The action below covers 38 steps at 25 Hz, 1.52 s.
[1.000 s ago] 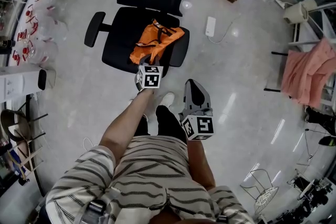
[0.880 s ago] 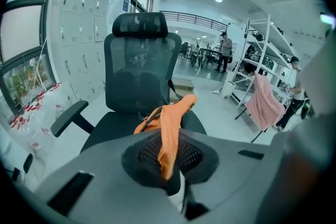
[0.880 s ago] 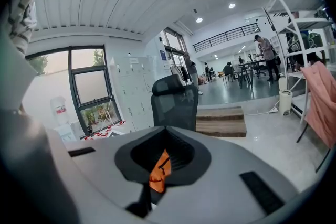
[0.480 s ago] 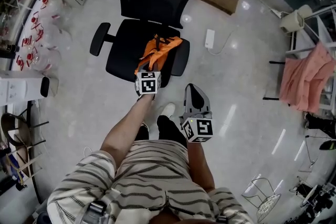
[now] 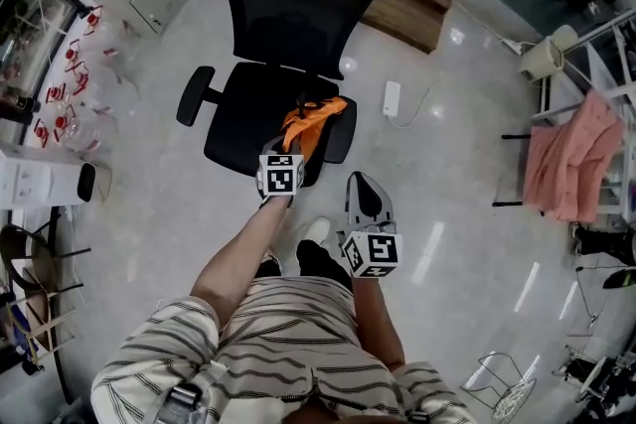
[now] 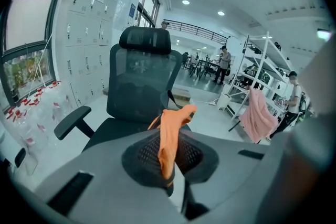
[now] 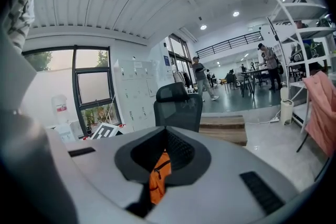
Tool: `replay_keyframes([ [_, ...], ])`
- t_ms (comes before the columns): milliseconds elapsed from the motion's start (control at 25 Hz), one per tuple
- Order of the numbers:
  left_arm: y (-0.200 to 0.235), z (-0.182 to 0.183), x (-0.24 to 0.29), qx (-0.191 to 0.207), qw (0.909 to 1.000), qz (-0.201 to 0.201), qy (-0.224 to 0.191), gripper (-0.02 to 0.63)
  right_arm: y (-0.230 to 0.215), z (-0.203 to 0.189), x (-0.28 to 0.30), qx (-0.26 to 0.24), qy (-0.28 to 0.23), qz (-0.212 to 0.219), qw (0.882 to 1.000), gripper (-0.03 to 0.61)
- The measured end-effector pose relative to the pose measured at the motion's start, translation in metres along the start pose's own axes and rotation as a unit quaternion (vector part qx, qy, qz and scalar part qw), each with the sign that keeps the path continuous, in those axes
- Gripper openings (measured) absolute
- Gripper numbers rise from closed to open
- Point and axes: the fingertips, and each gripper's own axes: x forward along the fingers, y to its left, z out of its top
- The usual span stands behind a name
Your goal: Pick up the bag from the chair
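Two grippers low over floor, left gripper (image 5: pixel 290 152) jaws clamped on orange bag (image 5: pixel 316 117) above black office chair (image 5: pixel 248 104) seat, right gripper (image 5: pixel 363 184) jaws together, empty.

An open-plan office or lab hall; a black mesh swivel chair (image 5: pixel 283 45) stands at upper centre on a pale polished floor (image 5: pixel 447 184); a wall of grey lockers (image 6: pixel 89 8) fills the upper left of the left gripper view, beside tall windows (image 6: pixel 29 71); right of centre there, people (image 6: pixel 224 60) stand far back under a railed mezzanine (image 6: pixel 199 31) and recessed ceiling lights (image 6: pixel 185 2); white shelving (image 6: pixel 262 71) at right carries a pink cloth (image 6: pixel 257 118); a power strip (image 5: pixel 392 97) lies on the floor just right of the chair.
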Motion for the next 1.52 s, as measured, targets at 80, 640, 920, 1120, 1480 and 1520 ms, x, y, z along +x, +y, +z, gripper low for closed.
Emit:
replay_keyframes([
  [80, -0.002, 0.003, -0.007, 0.0, 1.0, -0.005, -0.002, 0.029, 0.004, 0.003, -0.001, -0.004, -0.003, 0.0, 1.0, 0.018],
  [640, -0.014, 0.019, -0.056, 0.01, 0.9986, -0.04, -0.032, 0.029, 0.025, 0.02, -0.011, -0.019, -0.022, -0.006, 1.0, 0.017],
  [920, -0.012, 0.025, -0.078, 0.008, 0.9974, -0.053, -0.048, 0.029, 0.04, 0.026, -0.02, -0.03, -0.034, -0.011, 0.999, 0.018],
  [1120, -0.014, 0.028, -0.093, 0.012, 0.996, -0.064, -0.06, 0.029, 0.049, 0.028, -0.023, -0.031, -0.04, -0.014, 0.999, 0.017],
  [1480, -0.014, 0.044, -0.123, 0.014, 0.9927, -0.083, -0.086, 0.029, 0.066, 0.033, -0.028, -0.028, -0.047, -0.013, 0.998, 0.018],
  [1520, -0.014, 0.046, -0.125, 0.015, 0.9922, -0.085, -0.09, 0.029, 0.067, 0.034, -0.028, -0.028, -0.049, -0.013, 0.998, 0.018],
])
